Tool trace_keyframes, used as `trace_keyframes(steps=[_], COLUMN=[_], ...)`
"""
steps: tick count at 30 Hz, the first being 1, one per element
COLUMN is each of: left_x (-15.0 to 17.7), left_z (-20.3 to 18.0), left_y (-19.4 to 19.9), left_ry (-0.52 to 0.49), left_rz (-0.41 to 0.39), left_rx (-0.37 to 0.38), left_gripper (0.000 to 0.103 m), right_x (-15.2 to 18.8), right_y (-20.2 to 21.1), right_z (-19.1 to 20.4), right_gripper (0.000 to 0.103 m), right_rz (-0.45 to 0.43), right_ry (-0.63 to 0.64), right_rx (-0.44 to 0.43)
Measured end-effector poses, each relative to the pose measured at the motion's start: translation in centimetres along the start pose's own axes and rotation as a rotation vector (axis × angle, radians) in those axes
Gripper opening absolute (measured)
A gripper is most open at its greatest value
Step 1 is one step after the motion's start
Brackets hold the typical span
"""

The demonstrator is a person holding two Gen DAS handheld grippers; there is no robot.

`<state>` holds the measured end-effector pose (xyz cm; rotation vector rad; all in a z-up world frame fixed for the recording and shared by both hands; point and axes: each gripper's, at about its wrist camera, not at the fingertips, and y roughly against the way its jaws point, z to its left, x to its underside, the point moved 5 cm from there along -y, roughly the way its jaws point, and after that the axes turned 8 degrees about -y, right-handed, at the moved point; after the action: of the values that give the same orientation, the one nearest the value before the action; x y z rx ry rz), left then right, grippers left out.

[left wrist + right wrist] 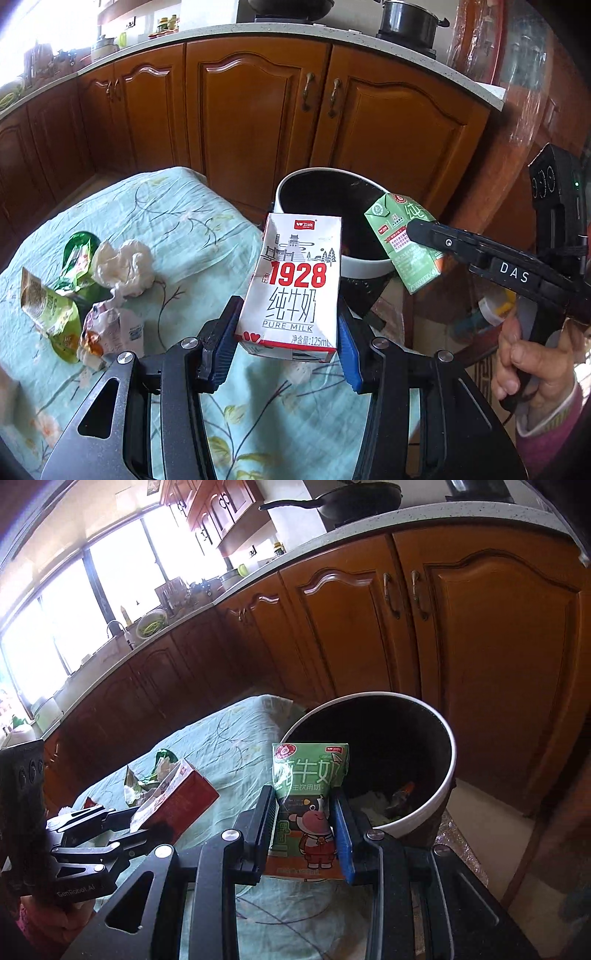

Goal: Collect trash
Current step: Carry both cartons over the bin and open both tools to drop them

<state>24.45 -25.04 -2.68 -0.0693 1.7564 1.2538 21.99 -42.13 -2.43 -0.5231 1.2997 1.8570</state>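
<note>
Floral cloth-covered table [177, 218] carries crumpled tissue [123, 267], green wrappers [50, 310], torn packet [110, 332]

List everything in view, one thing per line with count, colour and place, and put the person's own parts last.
White milk carton: one, white with red print, held in the left gripper near the bin.
Green milk carton: one, green, held in the right gripper at the bin's rim.
Trash bin: one, white outside and dark inside, beside the table, some trash at the bottom.
Crumpled tissue: one, white, on the table.
Wrappers: several, green, yellow and white, on the table by the tissue.
Tablecloth: one, pale green, floral, on the table.
Cabinets: wooden, brown, behind.
Pot: one, dark, on the counter.
Left gripper: black, blue pads, jaws shut.
Right gripper: black, jaws shut.
</note>
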Motion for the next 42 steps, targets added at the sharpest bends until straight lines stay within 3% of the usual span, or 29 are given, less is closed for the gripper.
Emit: trace_keyframes(steps=[15,30,34,37,39,42], left_x=[-5.8,-8.0,-7.9,-7.6,-7.4,-6.7], left_z=[-1.3,-3.0,-3.1,-3.1,-2.9,-2.5], left_y=[-5.3,-9.8,-10.4,-10.2,-9.6,-8.2], left_ry=[-0.064,-0.091,-0.080,-0.051,-0.038,-0.020], left_rz=[0.043,0.112,0.129,0.124,0.104,0.080], left_rx=[0.011,0.032,0.043,0.057,0.063,0.049], left_gripper=[0.046,0.047,0.048,0.056,0.058,0.058], right_x=[-3.1,-4.7,-5.0,-4.9,-4.7,-4.2], right_y=[-2.4,-5.6,-5.9,-5.6,-5.3,-4.6], right_z=[-2.9,-5.6,-6.1,-6.2,-6.2,-5.8], right_gripper=[0.031,0.032,0.037,0.052,0.053,0.063], right_rz=[0.000,0.049,0.045,0.035,0.025,0.013], right_ry=[-0.029,-0.060,-0.079,-0.095,-0.103,-0.124], right_rx=[0.052,0.103,0.104,0.093,0.089,0.059])
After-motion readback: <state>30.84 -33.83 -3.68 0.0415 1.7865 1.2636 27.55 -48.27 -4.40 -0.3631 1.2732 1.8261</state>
